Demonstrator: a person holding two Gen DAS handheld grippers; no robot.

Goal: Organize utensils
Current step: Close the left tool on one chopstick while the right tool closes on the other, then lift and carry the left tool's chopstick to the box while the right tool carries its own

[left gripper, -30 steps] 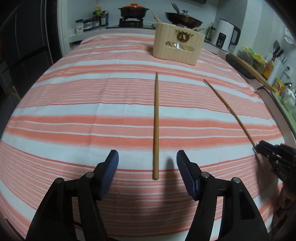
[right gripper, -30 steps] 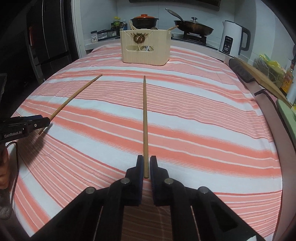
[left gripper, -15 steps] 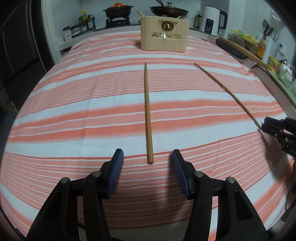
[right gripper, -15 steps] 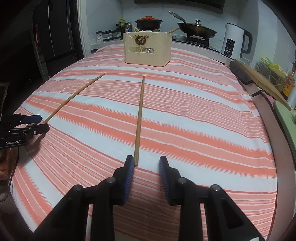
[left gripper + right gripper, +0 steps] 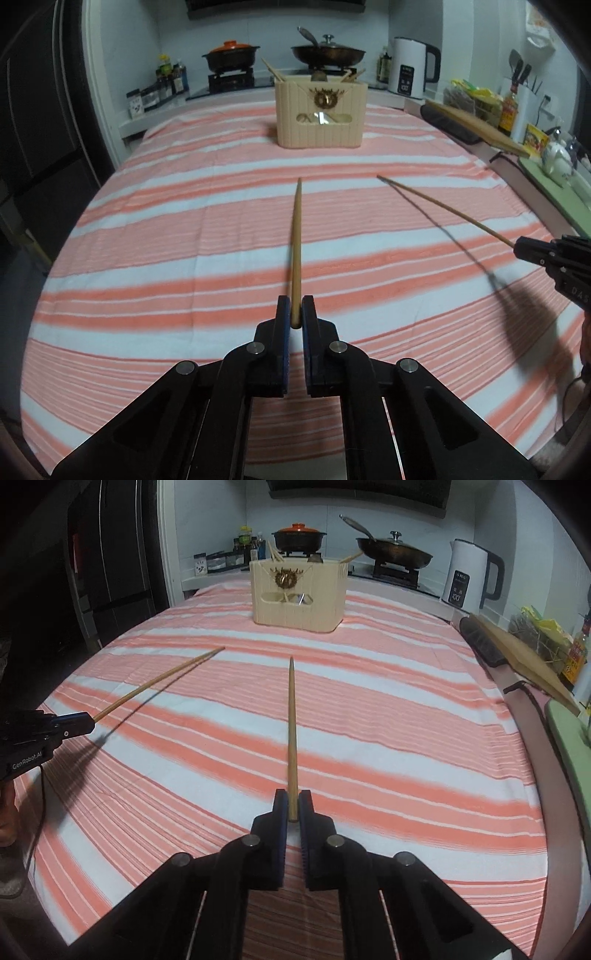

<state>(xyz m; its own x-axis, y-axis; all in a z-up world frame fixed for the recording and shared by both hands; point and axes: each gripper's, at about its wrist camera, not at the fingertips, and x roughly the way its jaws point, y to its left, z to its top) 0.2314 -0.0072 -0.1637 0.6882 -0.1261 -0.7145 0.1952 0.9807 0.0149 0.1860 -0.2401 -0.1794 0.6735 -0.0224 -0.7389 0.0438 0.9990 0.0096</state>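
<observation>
Now each chopstick is clamped at its thick end. Your left gripper [image 5: 295,314] pinches the left chopstick [image 5: 296,240] at frame centre, tip aimed at the beige utensil holder [image 5: 320,114] in the upper middle. Your right gripper [image 5: 293,808] is closed on the right chopstick [image 5: 291,731], also centre frame, raised over the striped tablecloth [image 5: 406,738] with its shadow below. Behind the holder: a white kettle [image 5: 471,576] upper right, an orange-lidded pot [image 5: 299,535] at top.
</observation>
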